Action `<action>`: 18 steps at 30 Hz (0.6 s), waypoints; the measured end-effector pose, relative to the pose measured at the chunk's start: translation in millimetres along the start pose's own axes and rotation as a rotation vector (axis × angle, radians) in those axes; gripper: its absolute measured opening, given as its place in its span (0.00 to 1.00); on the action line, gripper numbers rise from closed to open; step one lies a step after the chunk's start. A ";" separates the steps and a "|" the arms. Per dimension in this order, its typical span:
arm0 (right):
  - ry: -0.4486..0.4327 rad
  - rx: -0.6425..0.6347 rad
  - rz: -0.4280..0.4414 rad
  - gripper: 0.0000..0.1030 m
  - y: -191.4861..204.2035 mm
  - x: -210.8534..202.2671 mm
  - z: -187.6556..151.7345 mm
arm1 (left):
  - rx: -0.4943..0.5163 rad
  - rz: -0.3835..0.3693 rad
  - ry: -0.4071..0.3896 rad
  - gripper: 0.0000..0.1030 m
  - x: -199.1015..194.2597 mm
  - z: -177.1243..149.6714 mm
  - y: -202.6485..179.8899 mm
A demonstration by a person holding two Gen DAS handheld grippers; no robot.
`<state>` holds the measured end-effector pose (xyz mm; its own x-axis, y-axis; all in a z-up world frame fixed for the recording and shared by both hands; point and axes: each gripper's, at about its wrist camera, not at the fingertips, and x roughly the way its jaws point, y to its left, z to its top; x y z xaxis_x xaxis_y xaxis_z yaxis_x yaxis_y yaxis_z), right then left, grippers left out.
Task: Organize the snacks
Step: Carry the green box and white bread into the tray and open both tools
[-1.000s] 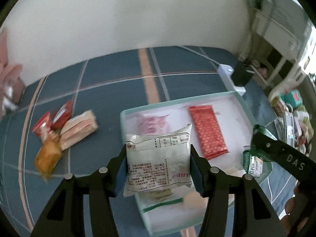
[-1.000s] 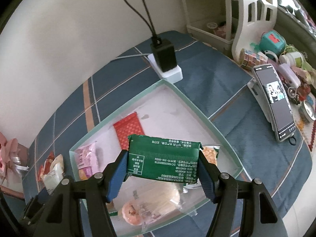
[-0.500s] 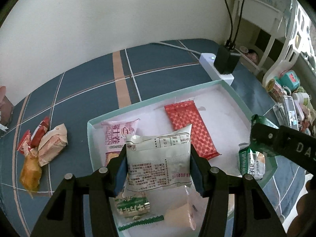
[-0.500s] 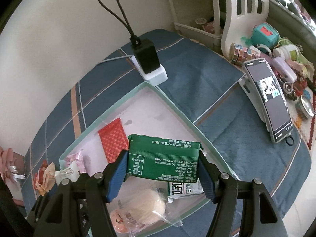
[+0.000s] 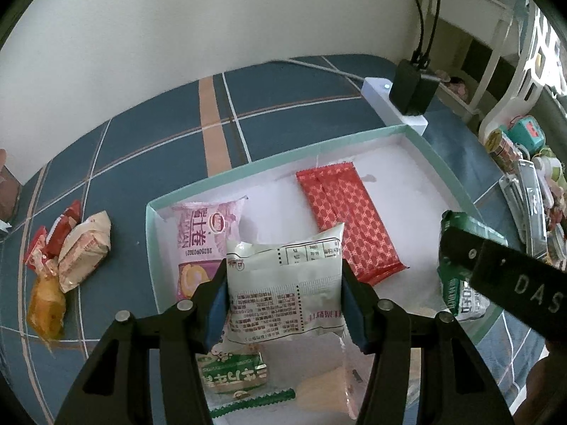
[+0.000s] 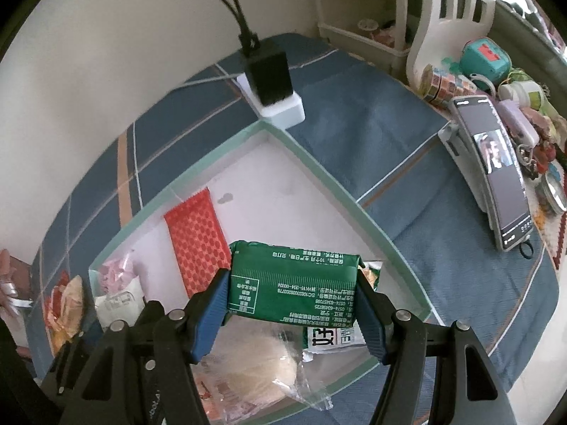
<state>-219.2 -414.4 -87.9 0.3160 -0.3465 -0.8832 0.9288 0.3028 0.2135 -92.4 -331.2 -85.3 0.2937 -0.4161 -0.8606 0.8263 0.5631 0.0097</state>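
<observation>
Left wrist view: the left gripper was clamped on a white packet, its pads pressing the packet's two short sides, the long axis running left to right between the jaws. The packet hung above the near-left part of the tray, directly over a green-and-white pack, with a pink packet just left and a red packet just right and farther off. Four loose snacks lay on the blue cloth, well left of the tray. The right gripper's arm crossed the right edge.

Right wrist view: the right gripper was clamped on a green packet, held crosswise by its ends, above the tray's near-right part. Below it lay a clear-wrapped bun and another pack.

Judgement: each packet appeared to sit straight above its likely drop spot; the bare floor lay farther off, toward the far-right corner. The left hand was nearer the loose snacks.
</observation>
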 end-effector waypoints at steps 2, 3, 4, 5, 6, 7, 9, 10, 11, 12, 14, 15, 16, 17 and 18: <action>0.008 -0.007 -0.005 0.67 1.2 3.5 -1.0 | -0.005 0.002 0.008 0.56 2.7 -0.5 1.1; 0.012 -0.011 -0.010 0.67 1.9 5.2 -1.4 | -0.007 0.002 0.010 0.56 3.4 -0.6 1.6; 0.014 -0.014 -0.015 0.68 2.4 6.2 -1.6 | -0.008 0.002 0.012 0.56 3.6 -0.6 1.7; 0.015 -0.016 -0.019 0.68 2.6 6.9 -1.6 | -0.009 0.000 0.012 0.56 3.4 -0.5 1.8; 0.018 -0.018 -0.024 0.68 2.7 7.9 -1.9 | -0.009 -0.002 0.012 0.57 2.9 -0.4 1.7; 0.021 -0.019 -0.025 0.68 2.9 8.8 -2.3 | -0.008 -0.003 0.012 0.57 2.5 -0.4 1.5; 0.024 -0.021 -0.027 0.68 3.0 9.1 -2.7 | -0.007 -0.006 0.014 0.58 2.3 -0.5 1.3; 0.023 -0.022 -0.029 0.68 3.3 8.9 -2.8 | -0.008 -0.008 0.016 0.58 2.5 -0.5 1.2; 0.023 -0.024 -0.031 0.68 3.7 8.6 -2.9 | -0.008 -0.008 0.019 0.60 2.9 -0.8 1.2; 0.024 -0.028 -0.033 0.68 3.9 8.2 -2.8 | -0.007 -0.010 0.021 0.61 3.1 -0.9 1.1; 0.026 -0.030 -0.034 0.68 4.4 8.1 -3.3 | -0.005 -0.010 0.022 0.62 3.1 -1.5 0.8; 0.028 -0.029 -0.034 0.68 4.5 8.4 -3.4 | -0.005 -0.010 0.023 0.62 2.7 -1.7 0.7; 0.028 -0.030 -0.033 0.68 4.6 8.2 -3.4 | -0.005 -0.012 0.024 0.62 2.3 -1.8 0.7; 0.027 -0.032 -0.031 0.69 4.8 8.2 -2.7 | -0.006 -0.016 0.025 0.63 1.7 -1.8 0.6; 0.025 -0.034 -0.034 0.69 5.0 7.3 -2.6 | -0.007 -0.021 0.026 0.65 0.8 -1.7 0.2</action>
<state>-212.8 -413.1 -94.4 0.2789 -0.3347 -0.9001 0.9318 0.3210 0.1693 -92.8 -330.2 -86.9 0.2636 -0.4094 -0.8734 0.8288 0.5594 -0.0121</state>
